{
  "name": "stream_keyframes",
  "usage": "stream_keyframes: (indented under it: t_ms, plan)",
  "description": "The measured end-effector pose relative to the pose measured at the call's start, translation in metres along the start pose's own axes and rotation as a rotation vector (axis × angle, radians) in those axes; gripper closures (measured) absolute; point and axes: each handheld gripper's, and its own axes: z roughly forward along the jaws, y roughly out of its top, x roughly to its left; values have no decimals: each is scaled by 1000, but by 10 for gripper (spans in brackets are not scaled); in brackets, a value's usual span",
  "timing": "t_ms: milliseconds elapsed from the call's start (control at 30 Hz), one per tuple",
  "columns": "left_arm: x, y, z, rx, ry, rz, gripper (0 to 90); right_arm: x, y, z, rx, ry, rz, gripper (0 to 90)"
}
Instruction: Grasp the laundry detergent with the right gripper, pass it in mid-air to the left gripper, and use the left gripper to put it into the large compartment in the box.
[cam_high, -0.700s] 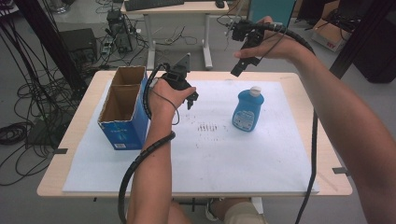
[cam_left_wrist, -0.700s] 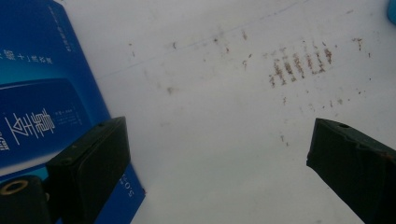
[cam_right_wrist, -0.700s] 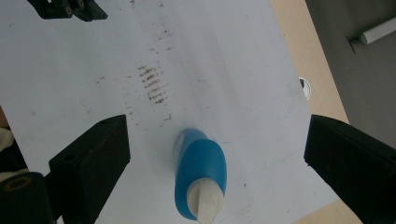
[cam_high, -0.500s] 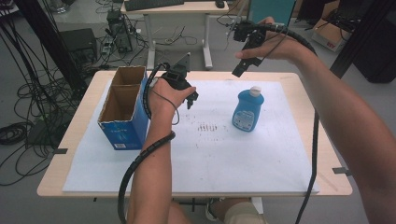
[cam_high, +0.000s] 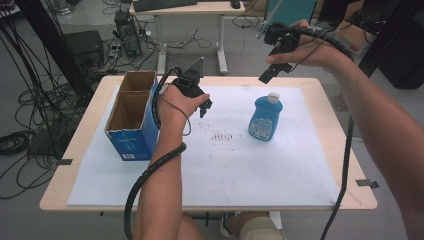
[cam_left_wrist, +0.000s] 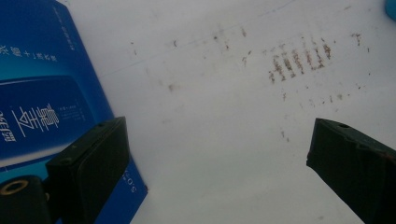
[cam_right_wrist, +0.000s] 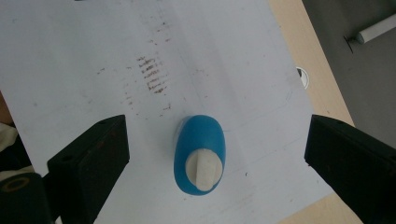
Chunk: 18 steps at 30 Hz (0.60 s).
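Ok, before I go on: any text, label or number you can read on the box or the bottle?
Blue box: white Chinese characters on its side, too blurred to quote; small print along the lower edge is unreadable.
Box in the high view: pale label patch, too small to read.
Blue bottle: label too small and blurred to read.
Nothing else carries text.

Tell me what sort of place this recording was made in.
Most likely a lab or workshop set up for recording. Bundled cables sprawl over the bare floor, a second desk with a keyboard stands behind, and the work table wears a stained white sheet.
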Motion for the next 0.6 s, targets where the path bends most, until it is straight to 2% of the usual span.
stream_keyframes:
  t_ms: [300,600]
  plan:
    - [-4,-2,0,-10,-4,20,60,-4,-34,-5,-54,12,40,59]
    - [-5,-6,0,-11,0,37,59,-8,-72,-3,-81,19,65,51]
